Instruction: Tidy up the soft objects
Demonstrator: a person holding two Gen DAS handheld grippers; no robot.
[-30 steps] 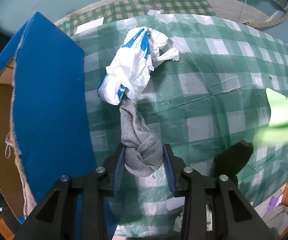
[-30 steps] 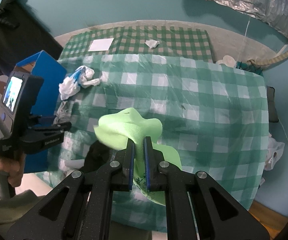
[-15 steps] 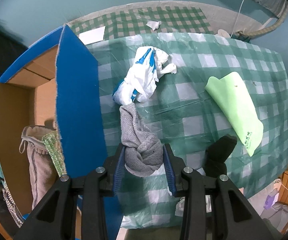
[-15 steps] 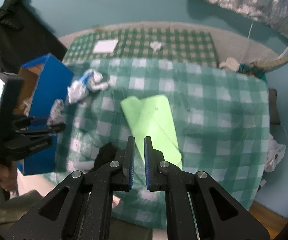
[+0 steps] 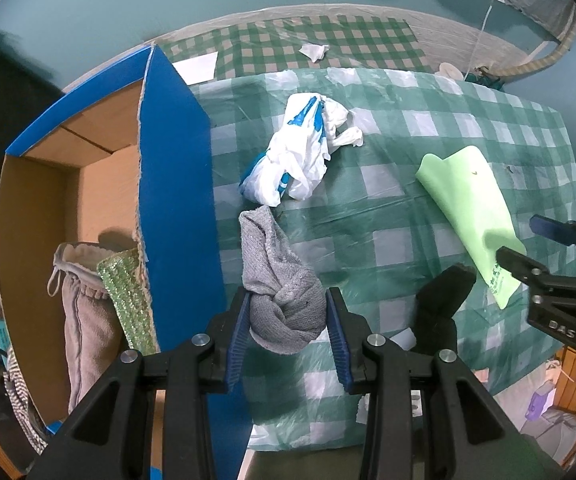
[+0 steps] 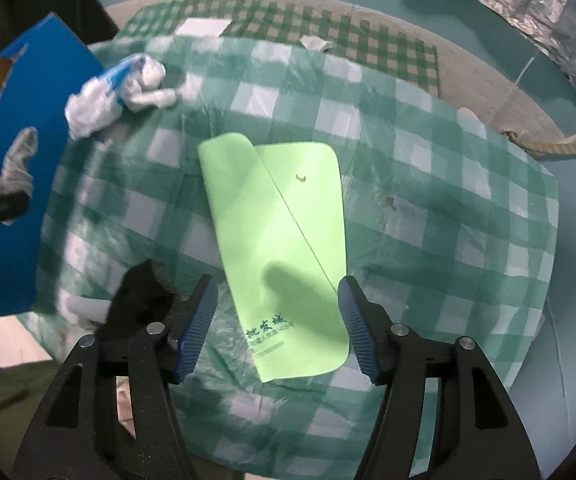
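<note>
Grey sock, knotted, sits clamped in your left hand-held gripper beside the blue box. Your right hand-held gripper is spread wide above the green cloth lying flat on the worktop.

Checked table bears green cloth, white bag, black sock.
</note>
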